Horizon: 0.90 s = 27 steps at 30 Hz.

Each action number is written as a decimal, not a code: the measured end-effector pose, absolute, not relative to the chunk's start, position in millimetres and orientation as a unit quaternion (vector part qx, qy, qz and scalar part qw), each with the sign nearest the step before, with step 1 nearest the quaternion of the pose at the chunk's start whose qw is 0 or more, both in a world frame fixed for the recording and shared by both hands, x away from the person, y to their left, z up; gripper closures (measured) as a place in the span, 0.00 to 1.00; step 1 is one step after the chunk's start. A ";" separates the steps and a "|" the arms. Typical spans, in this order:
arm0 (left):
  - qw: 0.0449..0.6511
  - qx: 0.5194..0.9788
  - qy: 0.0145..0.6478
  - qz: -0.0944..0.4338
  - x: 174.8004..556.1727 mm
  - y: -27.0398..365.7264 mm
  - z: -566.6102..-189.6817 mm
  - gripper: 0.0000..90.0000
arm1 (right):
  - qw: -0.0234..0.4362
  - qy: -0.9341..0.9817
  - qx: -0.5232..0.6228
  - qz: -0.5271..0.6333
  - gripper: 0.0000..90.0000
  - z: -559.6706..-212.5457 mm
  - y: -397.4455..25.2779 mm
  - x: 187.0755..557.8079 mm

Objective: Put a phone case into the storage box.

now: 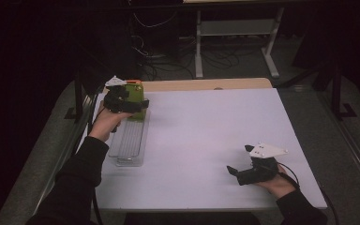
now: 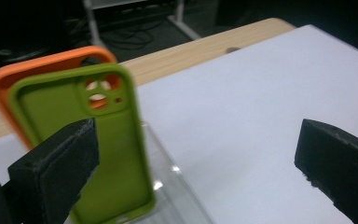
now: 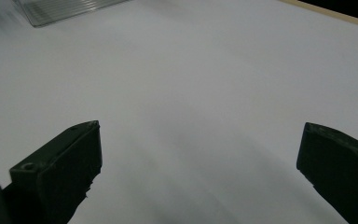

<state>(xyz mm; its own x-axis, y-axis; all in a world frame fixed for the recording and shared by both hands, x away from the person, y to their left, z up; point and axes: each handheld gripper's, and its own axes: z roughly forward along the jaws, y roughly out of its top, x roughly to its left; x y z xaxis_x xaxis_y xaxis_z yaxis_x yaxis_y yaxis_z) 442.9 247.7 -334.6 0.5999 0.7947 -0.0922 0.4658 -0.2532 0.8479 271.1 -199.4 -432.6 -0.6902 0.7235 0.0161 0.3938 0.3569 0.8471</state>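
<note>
Nearest you in the high view, your right gripper rests released by the tabletop's near right corner; your left gripper hovers at the far left corner over the clear rack. In the left gripper view, jaws are spread and empty, the green phone case and orange case standing upright together: close carelessly and you'll likely topple both. In the right gripper view, jaws gape over bare tabletop.

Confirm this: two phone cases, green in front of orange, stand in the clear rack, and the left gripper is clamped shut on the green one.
Not clamped. The left gripper view shows the left gripper open, its jaws wide apart, beside the green case. The rest holds: the orange case stands behind it in the clear rack.
</note>
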 end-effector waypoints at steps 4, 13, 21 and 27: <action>0.463 0.781 0.385 0.164 437.0 245.0 -331.6 0.00 | 0.182 0.802 0.351 0.447 0.00 -432.4 -199.9 270.4; 0.466 0.808 0.332 0.143 417.5 240.4 -330.5 0.00 | 0.177 0.804 0.346 0.450 0.00 -431.9 -200.3 269.4; 0.474 0.816 0.303 0.134 397.6 233.4 -329.6 0.00 | 0.171 0.808 0.340 0.450 0.00 -431.5 -199.0 268.5; 0.486 0.816 0.288 0.126 380.5 231.9 -334.9 0.00 | 0.170 0.809 0.338 0.450 0.00 -430.8 -196.9 268.6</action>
